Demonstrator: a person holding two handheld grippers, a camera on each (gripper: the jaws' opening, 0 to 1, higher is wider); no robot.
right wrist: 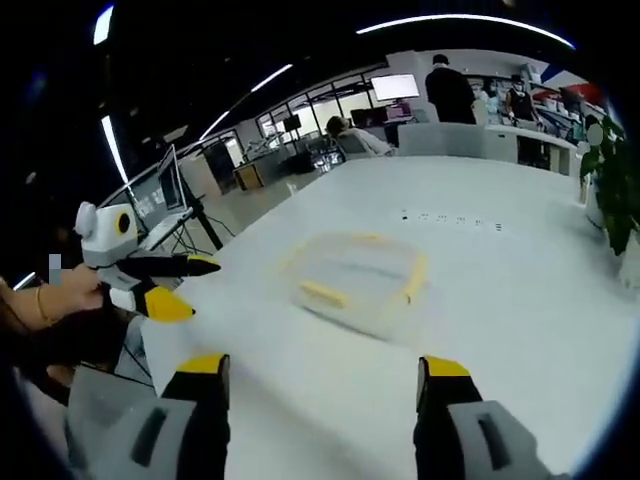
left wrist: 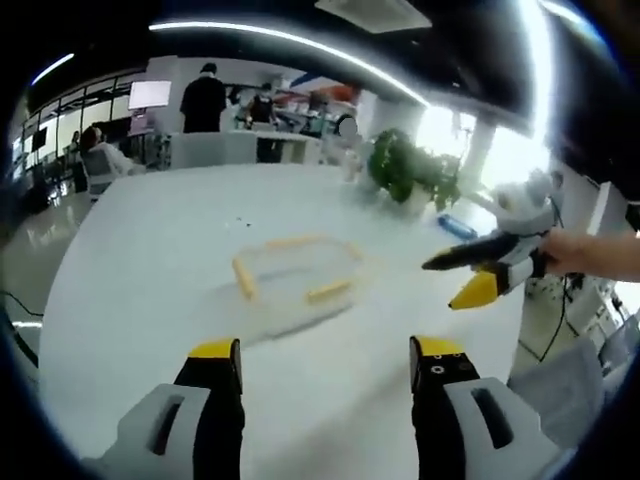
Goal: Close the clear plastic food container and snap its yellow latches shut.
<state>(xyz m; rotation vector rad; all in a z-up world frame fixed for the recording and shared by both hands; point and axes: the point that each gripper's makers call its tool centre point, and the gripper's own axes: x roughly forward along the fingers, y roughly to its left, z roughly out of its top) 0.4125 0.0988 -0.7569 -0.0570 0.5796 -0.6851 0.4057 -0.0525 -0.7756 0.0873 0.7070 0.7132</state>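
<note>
1. Clear plastic is hard for me to read here: the container lies out on the white table, well ahead of both my grippers, its yellow latches marking the rim; I cannot tell whether the lid is fully seated
2. My left gripper has its jaws spread wide with nothing between them, and my right gripper is the same; each also shows at the edge of the other's view, held off the table's side
3. I judge the step in hand to be the approach. To do it well I would bring both grippers in from opposite sides, square the lid on the box first, then press each latch down against the wall, steadying the box with the other gripper so it cannot slide
4. Around: a potted plant and a blue object sit near the far edge, and people stand at desks beyond. Nothing lies between my grippers and the container
</note>
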